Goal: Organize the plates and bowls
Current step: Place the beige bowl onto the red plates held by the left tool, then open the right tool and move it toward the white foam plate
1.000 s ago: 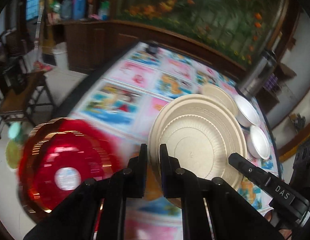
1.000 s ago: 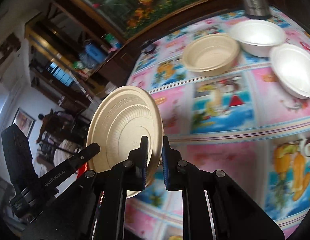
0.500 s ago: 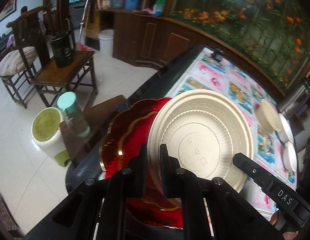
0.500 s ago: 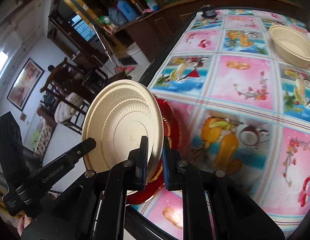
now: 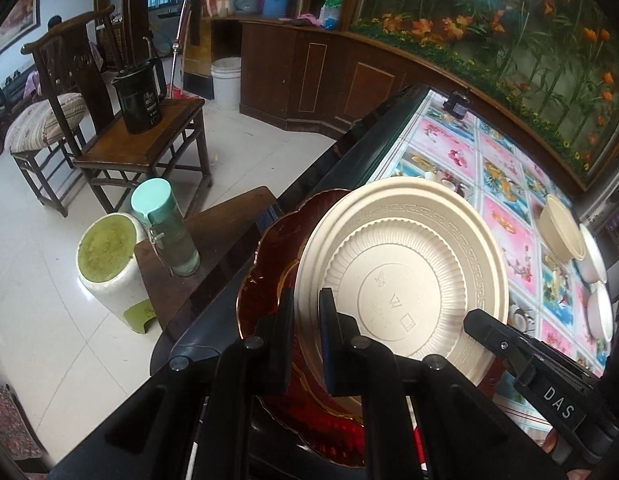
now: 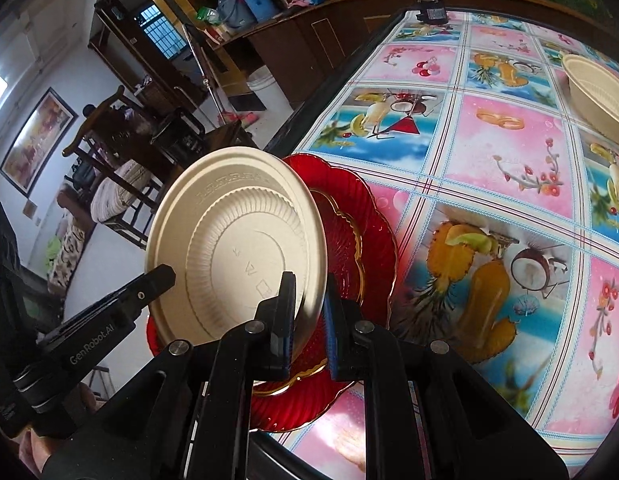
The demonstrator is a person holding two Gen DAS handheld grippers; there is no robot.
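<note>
A beige disposable plate (image 5: 405,280) is held on edge, tilted, between both grippers. My left gripper (image 5: 307,320) is shut on its rim at one side. My right gripper (image 6: 309,308) is shut on the rim at the opposite side, where the plate (image 6: 237,256) shows its ribbed underside. The plate hangs just above the red glass plates (image 6: 349,248) stacked at the table's near corner; the red stack also shows in the left wrist view (image 5: 277,264). I cannot tell whether it touches them.
A beige bowl (image 6: 597,92) stands farther along the fruit-print tablecloth (image 6: 505,148); in the left wrist view that bowl (image 5: 559,232) has two white bowls (image 5: 599,304) beside it. A small black device (image 6: 431,10) sits at the far table edge. Off the table: a stool with a teal bottle (image 5: 165,228), a wooden chair.
Both grippers carried the beige plate from over the middle of the table toward the near corner. It now hangs over the red plates, slightly lower and closer to them.
</note>
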